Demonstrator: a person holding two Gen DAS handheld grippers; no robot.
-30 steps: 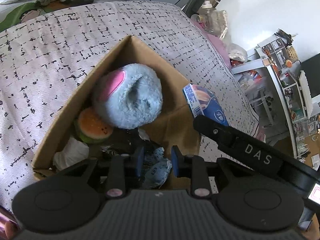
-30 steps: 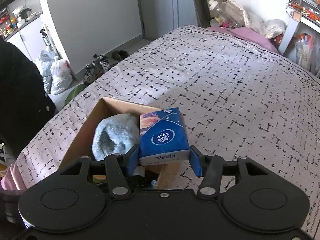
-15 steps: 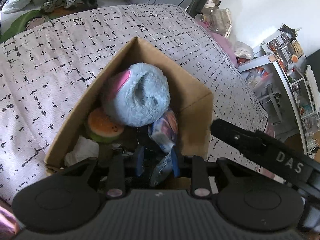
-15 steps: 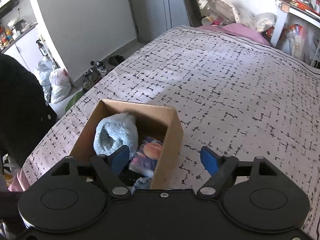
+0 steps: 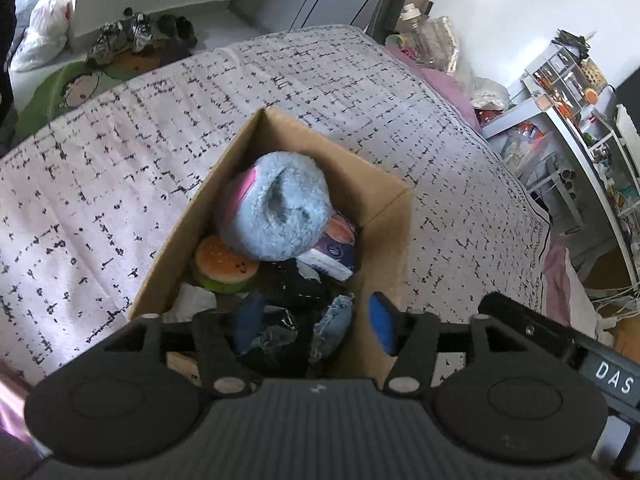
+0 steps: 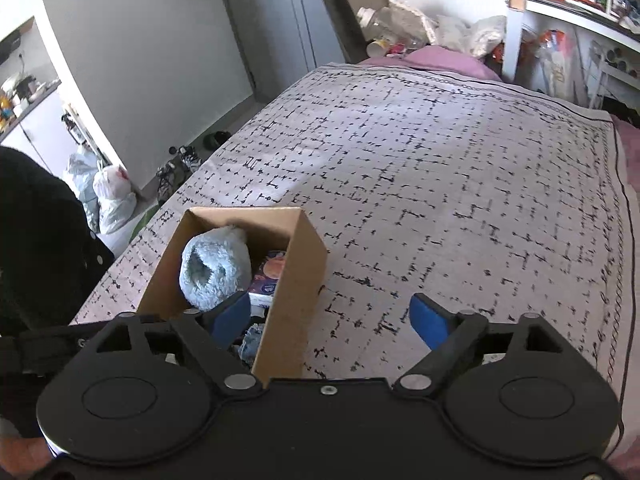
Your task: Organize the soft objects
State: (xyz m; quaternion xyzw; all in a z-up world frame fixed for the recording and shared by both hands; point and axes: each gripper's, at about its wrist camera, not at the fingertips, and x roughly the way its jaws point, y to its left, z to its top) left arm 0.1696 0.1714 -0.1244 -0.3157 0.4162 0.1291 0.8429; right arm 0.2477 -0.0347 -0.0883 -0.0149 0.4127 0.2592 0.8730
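Observation:
A cardboard box (image 5: 384,248) stands on the patterned bedspread. In it lie a fuzzy light-blue plush (image 5: 276,216), a burger plush (image 5: 224,264), a blue tissue pack (image 5: 332,248) and a scrap of denim (image 5: 332,320). My left gripper (image 5: 314,322) hovers over the box's near end, its jaws opening; the denim lies loose below them, unpressed. In the right wrist view my right gripper (image 6: 330,320) is beside the box (image 6: 296,272), its jaws opening wide and holding nothing, with the box's near corner showing between them. The plush (image 6: 212,268) and tissue pack (image 6: 268,276) show inside.
The bedspread (image 6: 440,184) stretches far and right of the box. A black bar marked DAS (image 5: 600,368) crosses the lower right of the left wrist view. A person in black (image 6: 36,248) stands at the left. Shoes (image 5: 136,32) and bags lie on the floor; cluttered shelves (image 5: 580,92) stand at right.
The right gripper let go of the tissue pack, which now lies in the box, and drew off to the right. The left gripper opened off the denim and rose a little.

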